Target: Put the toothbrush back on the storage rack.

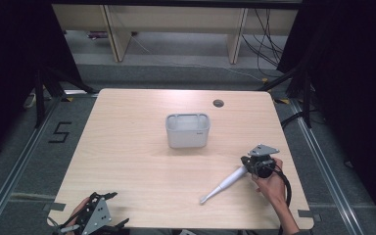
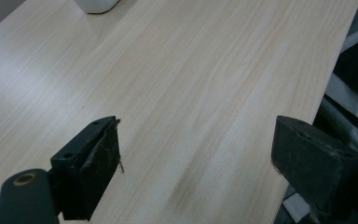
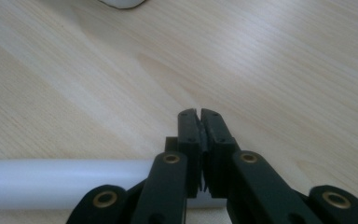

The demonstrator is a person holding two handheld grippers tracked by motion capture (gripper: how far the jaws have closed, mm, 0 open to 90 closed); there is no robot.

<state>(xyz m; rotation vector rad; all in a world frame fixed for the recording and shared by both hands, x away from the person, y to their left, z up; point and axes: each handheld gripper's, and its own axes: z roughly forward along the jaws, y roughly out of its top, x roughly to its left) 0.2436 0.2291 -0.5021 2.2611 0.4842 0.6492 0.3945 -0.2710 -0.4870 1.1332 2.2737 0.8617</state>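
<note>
Wooden table (image 1: 127,161): right gripper (image 1: 247,165) jaws closed above white toothbrush (image 1: 223,185).

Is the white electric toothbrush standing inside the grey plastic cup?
No, the white electric toothbrush lies flat on the wooden table, apart from the grey plastic cup.

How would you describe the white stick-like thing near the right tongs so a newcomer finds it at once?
Start at the wooden table, then its near right part, in front of the grey tub. There lies a white electric toothbrush, slanted, its thick end at the right tongs; unlike the boxy tub, it is long and slim.
</note>
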